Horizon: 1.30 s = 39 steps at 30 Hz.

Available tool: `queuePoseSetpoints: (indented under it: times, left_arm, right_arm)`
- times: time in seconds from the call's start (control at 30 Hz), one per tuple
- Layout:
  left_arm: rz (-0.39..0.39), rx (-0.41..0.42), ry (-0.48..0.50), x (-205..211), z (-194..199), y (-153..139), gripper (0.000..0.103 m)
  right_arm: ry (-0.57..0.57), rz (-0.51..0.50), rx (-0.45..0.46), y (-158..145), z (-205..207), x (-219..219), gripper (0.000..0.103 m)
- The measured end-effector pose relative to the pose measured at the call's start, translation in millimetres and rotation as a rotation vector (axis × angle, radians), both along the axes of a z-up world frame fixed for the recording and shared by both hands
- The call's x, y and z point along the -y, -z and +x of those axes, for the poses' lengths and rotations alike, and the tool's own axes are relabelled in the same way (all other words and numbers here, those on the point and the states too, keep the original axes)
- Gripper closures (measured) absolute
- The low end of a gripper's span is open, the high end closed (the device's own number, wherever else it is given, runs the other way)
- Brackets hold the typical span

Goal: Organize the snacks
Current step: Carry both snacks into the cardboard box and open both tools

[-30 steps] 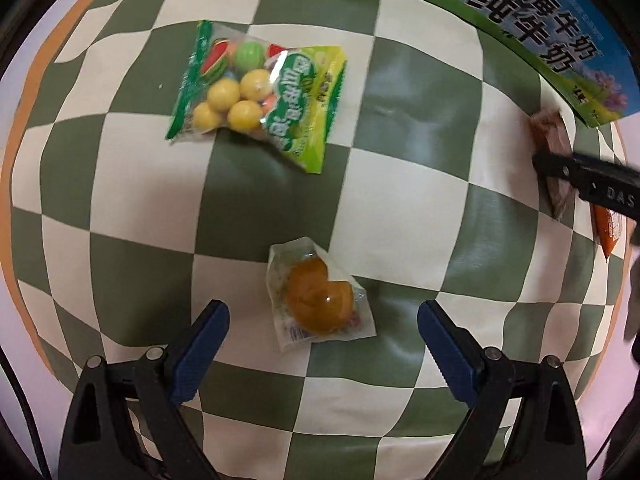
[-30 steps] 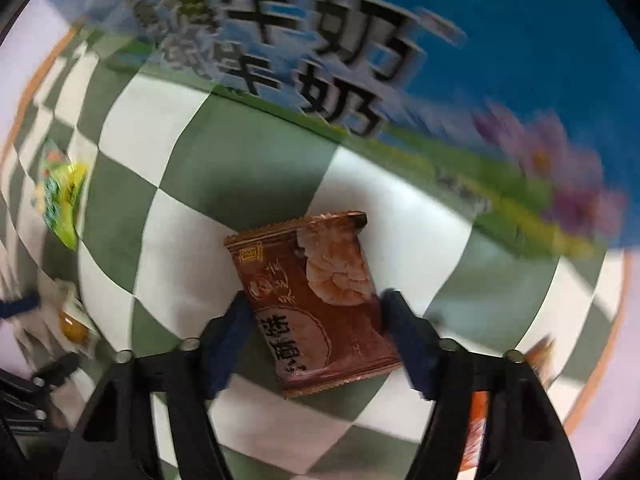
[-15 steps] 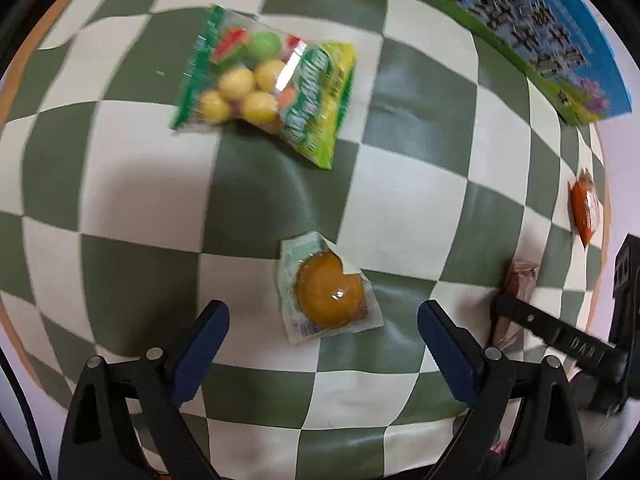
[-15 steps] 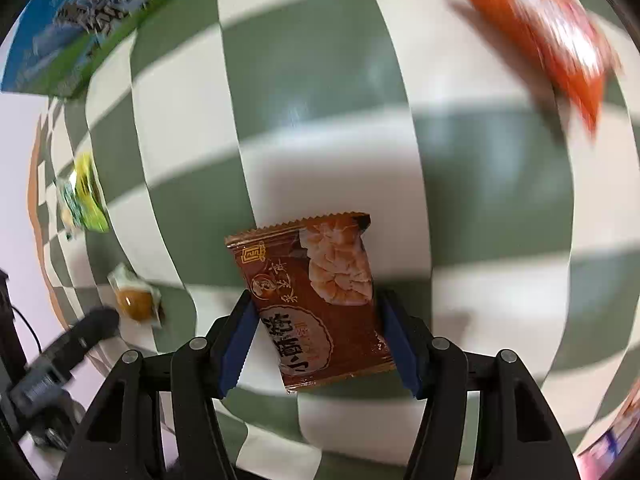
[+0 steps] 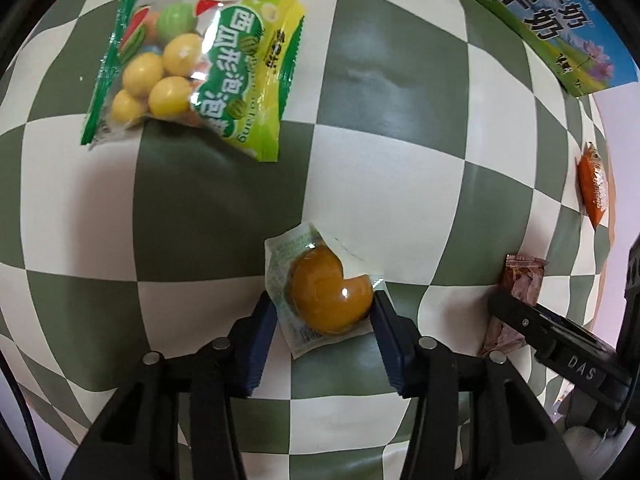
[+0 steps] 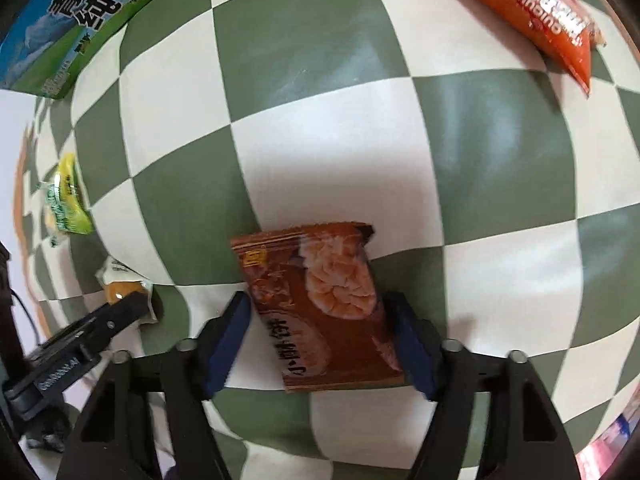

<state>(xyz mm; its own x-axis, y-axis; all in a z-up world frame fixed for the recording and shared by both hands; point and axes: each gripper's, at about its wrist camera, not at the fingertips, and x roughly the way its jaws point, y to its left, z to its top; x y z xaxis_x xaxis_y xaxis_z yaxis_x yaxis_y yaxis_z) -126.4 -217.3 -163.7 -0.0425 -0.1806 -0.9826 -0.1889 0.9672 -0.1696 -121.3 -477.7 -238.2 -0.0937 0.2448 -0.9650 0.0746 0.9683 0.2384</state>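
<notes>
An orange jelly in a clear packet lies on the checked cloth. My left gripper points down over it, its jaws closing, and both blue pads touch the packet's sides. In the right wrist view the jelly shows at the far left under a left finger. A brown snack packet sits between the pads of my right gripper, low over the cloth. Those jaws are easing open but still touch it. In the left wrist view the brown packet appears at the right.
A green bag of gumballs lies at the upper left of the checked cloth. A blue and green milk carton runs along the far edge. An orange packet lies beyond the brown one, near the cloth's edge.
My left gripper has dropped and its wide-open jaws have closed in on the jelly packet. The right gripper carried the brown packet away from the milk carton, rolling as it went.
</notes>
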Motion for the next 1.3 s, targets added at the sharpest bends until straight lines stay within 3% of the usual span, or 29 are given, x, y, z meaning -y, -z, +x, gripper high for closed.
queuePoseSetpoints:
  times: [0.13,0.27,0.37,0.57,0.77,0.93,1.07,1.3]
  left_arm:
    - [0.017,-0.021,-0.011,5.6,7.2,4.3,0.056]
    - [0.039,-0.017,-0.009,9.8,8.3,5.4,0.056]
    - [0.047,-0.012,-0.008,24.2,13.7,2.7,0.057]
    - [0.049,-0.012,-0.021,29.0,4.1,1.9,0.058]
    - [0.029,-0.009,-0.011,31.0,5.4,-15.8,0.058]
    - [-0.032,0.021,-0.009,38.1,12.5,-48.8,0.058]
    - [-0.095,0.112,0.006,48.8,32.7,-103.2,0.058]
    - [-0.171,0.322,0.055,52.9,112.4,-205.9,0.058]
  right_arm:
    - [-0.029,-0.011,-0.013,5.2,-6.3,-10.0,0.034]
    - [-0.087,-0.035,-0.033,11.2,-0.1,-38.7,0.021]
    - [-0.126,-0.066,-0.019,11.5,-4.1,-49.9,0.021]
    - [-0.121,-0.074,0.021,3.7,-21.3,-59.7,0.044]
    - [-0.107,-0.011,0.051,-15.1,-26.1,-42.5,0.044]
    - [-0.072,0.078,0.091,-48.1,-24.1,-34.7,0.044]
    - [-0.043,0.166,0.146,-85.9,-7.0,-26.5,0.044]
    - [-0.043,0.283,0.302,-187.7,93.6,-0.3,0.044]
